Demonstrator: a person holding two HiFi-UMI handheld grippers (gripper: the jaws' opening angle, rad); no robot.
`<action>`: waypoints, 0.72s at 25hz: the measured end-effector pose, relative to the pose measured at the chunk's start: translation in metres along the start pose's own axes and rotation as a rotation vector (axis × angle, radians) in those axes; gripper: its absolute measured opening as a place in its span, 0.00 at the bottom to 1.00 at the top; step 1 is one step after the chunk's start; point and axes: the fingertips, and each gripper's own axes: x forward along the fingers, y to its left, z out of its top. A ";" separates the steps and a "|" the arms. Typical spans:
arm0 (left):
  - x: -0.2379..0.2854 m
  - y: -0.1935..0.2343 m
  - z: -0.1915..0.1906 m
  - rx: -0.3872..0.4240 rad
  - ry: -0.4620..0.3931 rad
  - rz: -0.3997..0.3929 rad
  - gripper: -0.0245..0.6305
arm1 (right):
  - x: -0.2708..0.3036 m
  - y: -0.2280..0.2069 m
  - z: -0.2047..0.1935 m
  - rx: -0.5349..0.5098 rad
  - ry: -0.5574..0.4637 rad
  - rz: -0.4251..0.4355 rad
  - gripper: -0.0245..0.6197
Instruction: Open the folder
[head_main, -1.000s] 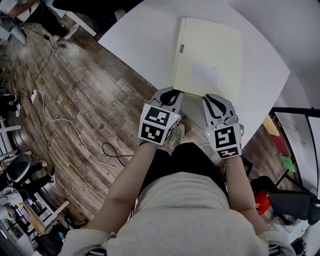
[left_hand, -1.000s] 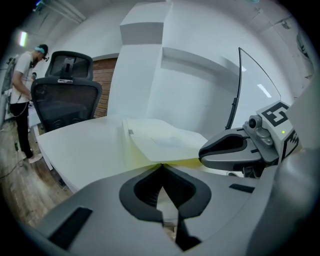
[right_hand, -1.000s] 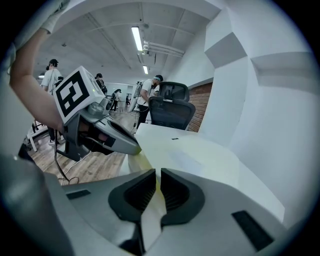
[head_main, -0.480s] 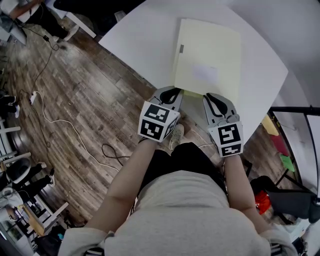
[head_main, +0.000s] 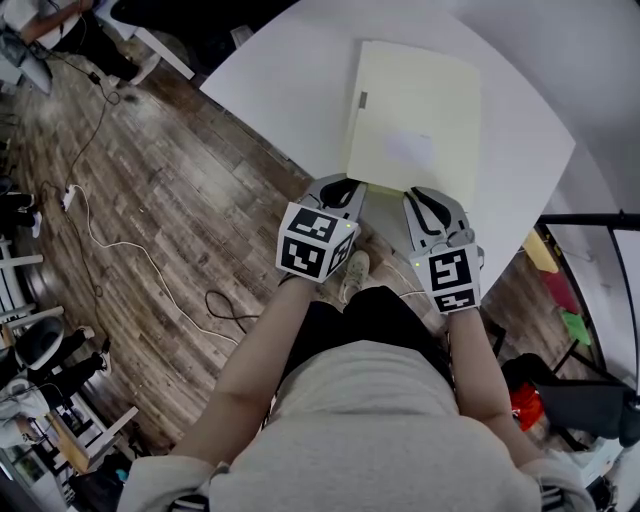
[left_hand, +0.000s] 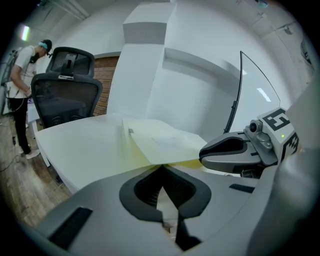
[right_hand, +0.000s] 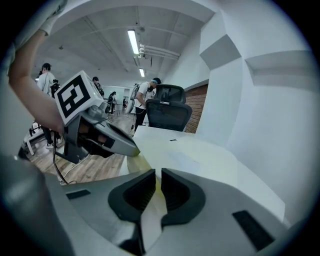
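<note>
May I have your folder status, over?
Right gripper pinching near edge of yellow folder. Left gripper shut at its corner. Folder not open. Nothing blocking.

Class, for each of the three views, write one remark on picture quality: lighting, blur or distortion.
Head view: even, soft light and sharp, but the pale folder barely stands out from the white table. Left gripper view: fisheye with dark corners; the near body of the left tool is soft. Right gripper view: same round vignette, and the ceiling light burns out white.
</note>
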 end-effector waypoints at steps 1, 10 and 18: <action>-0.001 -0.001 0.000 0.001 -0.001 0.000 0.06 | 0.000 0.001 0.000 -0.016 0.001 -0.001 0.11; -0.003 -0.001 0.001 0.017 0.002 -0.005 0.06 | 0.002 0.006 0.003 -0.168 0.006 -0.051 0.15; -0.004 -0.003 0.001 0.029 0.007 -0.003 0.07 | 0.002 0.011 0.006 -0.223 0.011 -0.059 0.15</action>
